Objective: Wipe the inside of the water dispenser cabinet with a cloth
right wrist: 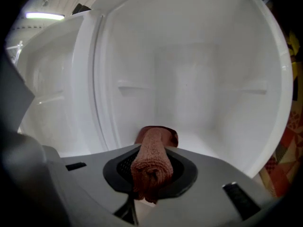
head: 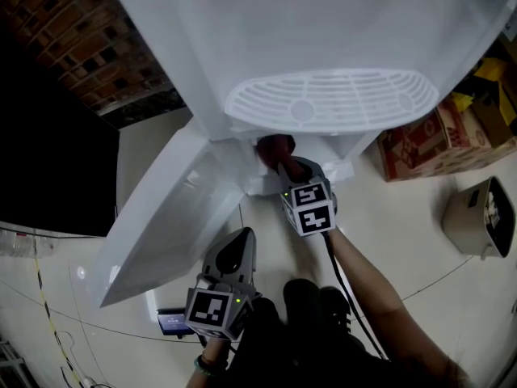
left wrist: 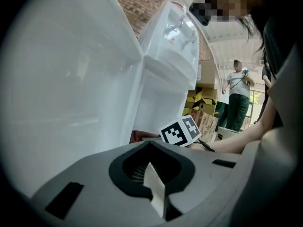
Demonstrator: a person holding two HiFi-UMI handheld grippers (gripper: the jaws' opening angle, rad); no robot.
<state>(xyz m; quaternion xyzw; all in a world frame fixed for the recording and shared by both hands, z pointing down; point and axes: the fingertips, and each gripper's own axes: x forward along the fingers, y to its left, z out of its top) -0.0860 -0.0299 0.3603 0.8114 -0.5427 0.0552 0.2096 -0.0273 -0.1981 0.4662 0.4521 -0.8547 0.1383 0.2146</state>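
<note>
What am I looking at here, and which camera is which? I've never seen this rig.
No robot: a person carries two hand-held grippers. The head view looks down on a white dispenser with its door standing open. The camera on the right hand-held gripper looks into the white cabinet; its jaws are shut on a rolled brown cloth. The camera on the left hand-held gripper looks along the door; its jaws are together, holding nothing. The marker cubes are parts of the hand-held grippers.
</note>
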